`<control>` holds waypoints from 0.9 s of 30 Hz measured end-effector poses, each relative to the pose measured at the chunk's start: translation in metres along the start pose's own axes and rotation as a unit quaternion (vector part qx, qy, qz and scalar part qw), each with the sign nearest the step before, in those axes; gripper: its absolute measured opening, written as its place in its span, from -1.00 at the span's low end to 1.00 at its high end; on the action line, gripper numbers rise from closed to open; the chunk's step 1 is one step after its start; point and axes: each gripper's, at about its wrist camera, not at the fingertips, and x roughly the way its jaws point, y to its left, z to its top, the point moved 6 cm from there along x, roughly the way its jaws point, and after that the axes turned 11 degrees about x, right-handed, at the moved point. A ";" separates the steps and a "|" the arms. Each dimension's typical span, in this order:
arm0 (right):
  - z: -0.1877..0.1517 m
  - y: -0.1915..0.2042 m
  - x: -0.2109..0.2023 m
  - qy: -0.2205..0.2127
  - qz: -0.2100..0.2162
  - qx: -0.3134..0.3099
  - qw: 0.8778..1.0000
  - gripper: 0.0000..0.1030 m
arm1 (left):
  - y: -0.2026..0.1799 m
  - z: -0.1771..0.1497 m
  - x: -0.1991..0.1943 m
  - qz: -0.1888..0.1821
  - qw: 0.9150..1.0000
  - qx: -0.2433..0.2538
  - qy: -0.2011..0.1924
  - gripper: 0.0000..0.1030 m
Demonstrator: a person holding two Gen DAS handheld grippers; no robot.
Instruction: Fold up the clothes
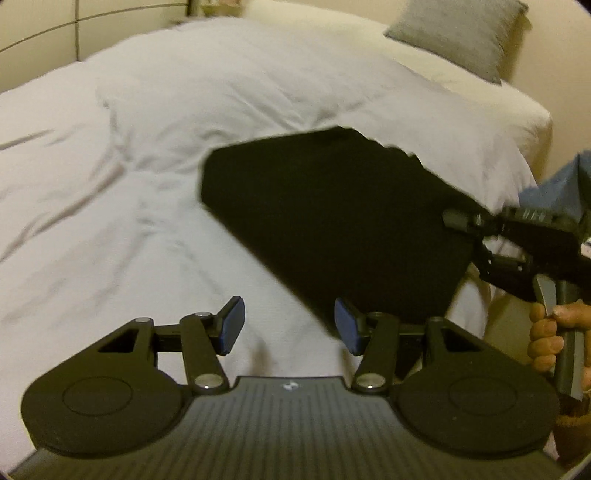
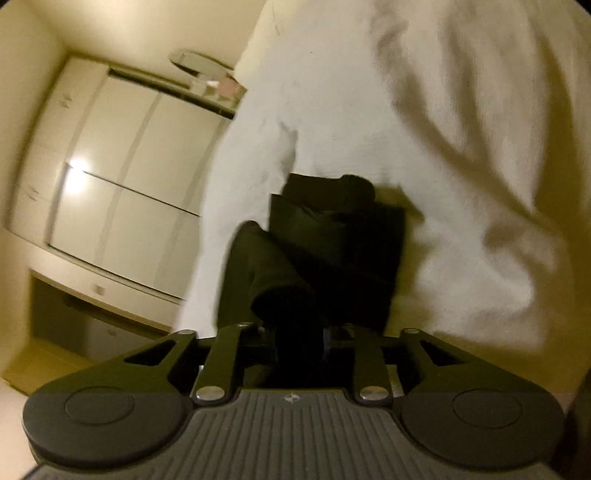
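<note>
A folded black garment (image 1: 332, 218) lies on the white bed (image 1: 110, 221). My left gripper (image 1: 290, 325) is open and empty, just in front of the garment's near edge, with blue pads (image 1: 234, 325) showing. My right gripper (image 1: 458, 221) reaches in from the right and touches the garment's right edge. In the right wrist view the black garment (image 2: 332, 251) runs into the right gripper (image 2: 299, 339), whose jaws are closed on the cloth.
A grey pillow (image 1: 458, 33) rests at the bed's far right corner. White wardrobe doors (image 2: 122, 177) and a low drawer unit (image 2: 92, 325) stand beside the bed. A hand (image 1: 550, 339) holds the right gripper's handle.
</note>
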 end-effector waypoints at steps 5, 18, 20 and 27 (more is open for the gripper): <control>-0.002 0.023 0.005 -0.008 -0.014 -0.076 0.997 -0.40 | -0.003 0.004 0.010 -0.003 1.000 -0.007 -0.002 -0.04; 0.031 0.020 -0.031 -0.091 -0.056 -0.138 0.985 -0.75 | -0.042 0.039 0.042 -0.048 0.998 0.028 -0.021 -0.01; 0.035 -0.009 -0.019 -0.075 -0.075 -0.101 0.989 -0.75 | -0.046 0.036 0.047 -0.037 0.998 0.040 -0.014 0.00; 0.038 -0.014 -0.018 -0.098 -0.111 -0.086 0.985 -0.06 | -0.038 0.033 0.023 -0.011 0.998 0.044 -0.033 -0.17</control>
